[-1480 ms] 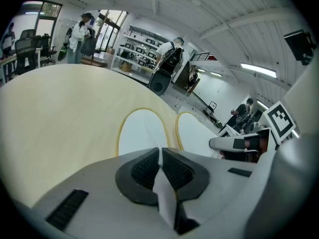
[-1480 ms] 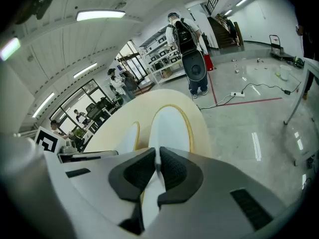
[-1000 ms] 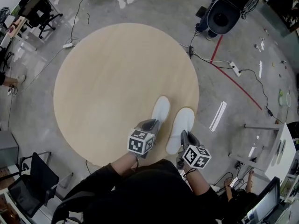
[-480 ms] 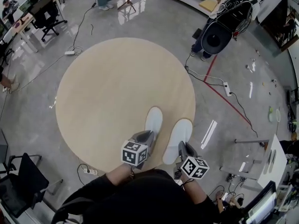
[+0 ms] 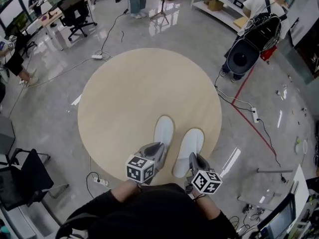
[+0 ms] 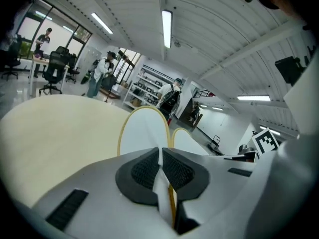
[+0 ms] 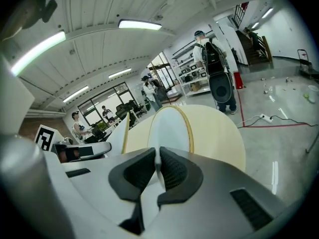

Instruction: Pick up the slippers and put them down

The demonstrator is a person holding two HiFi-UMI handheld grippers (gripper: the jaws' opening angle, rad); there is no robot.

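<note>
Two white slippers with yellowish rims hang over the near edge of the round beige table point(image 5: 119, 98). The left slipper point(image 5: 163, 130) is held by its heel in my left gripper point(image 5: 155, 152), which is shut on it. My right gripper point(image 5: 195, 160) is shut on the heel of the right slipper point(image 5: 190, 144). In the left gripper view the pads point(image 6: 144, 169) pinch the thin heel rim, and the left slipper point(image 6: 144, 131) juts up beyond my left gripper point(image 6: 160, 152). In the right gripper view the right slipper point(image 7: 169, 126) sticks out past my right gripper point(image 7: 158, 161); the left slipper point(image 7: 117, 133) shows edge-on beside it.
A person with a black backpack point(image 5: 251, 31) stands beyond the table at the right. Cables and a power strip point(image 5: 255, 114) lie on the grey floor near a red line point(image 5: 249, 119). A black chair point(image 5: 25, 176) is at my left. Desks and office chairs point(image 5: 75, 9) stand far left.
Both grippers have risen with the slippers, which now hang off the table with toes tilted up. The head view has swung, so the table sits further right and higher in it.
</note>
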